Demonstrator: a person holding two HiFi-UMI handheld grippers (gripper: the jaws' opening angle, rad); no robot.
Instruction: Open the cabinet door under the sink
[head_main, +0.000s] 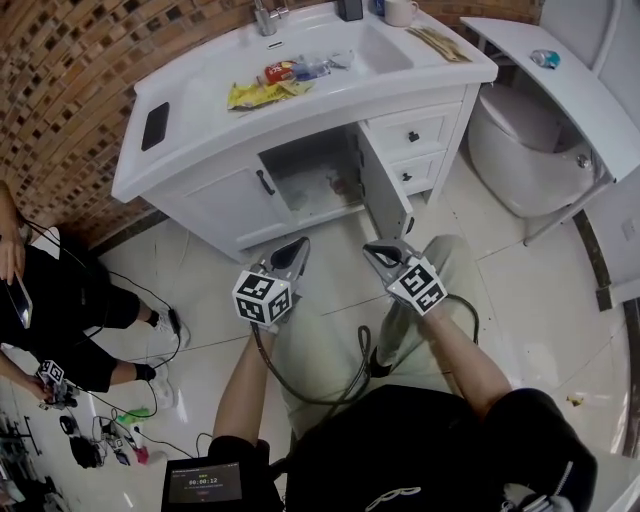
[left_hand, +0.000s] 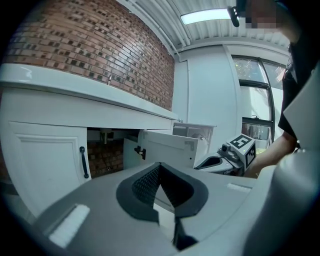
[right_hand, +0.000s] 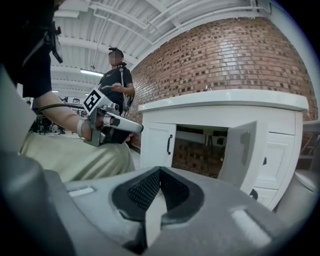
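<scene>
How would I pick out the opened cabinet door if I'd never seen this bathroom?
Find the white sink vanity against the brick wall. Beneath its basin are two doors, and the open door is the one beside the drawers. It stands swung out into the room, baring a dark cupboard, while the closed door lies flush, its black handle facing out.

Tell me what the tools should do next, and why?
Probably just lower both and rest. The cabinet door already stands swung wide, showing the inside under the sink. The left tool and right tool are both shut on nothing and hang clear of the cabinet, so nothing seems left to pull.
</scene>
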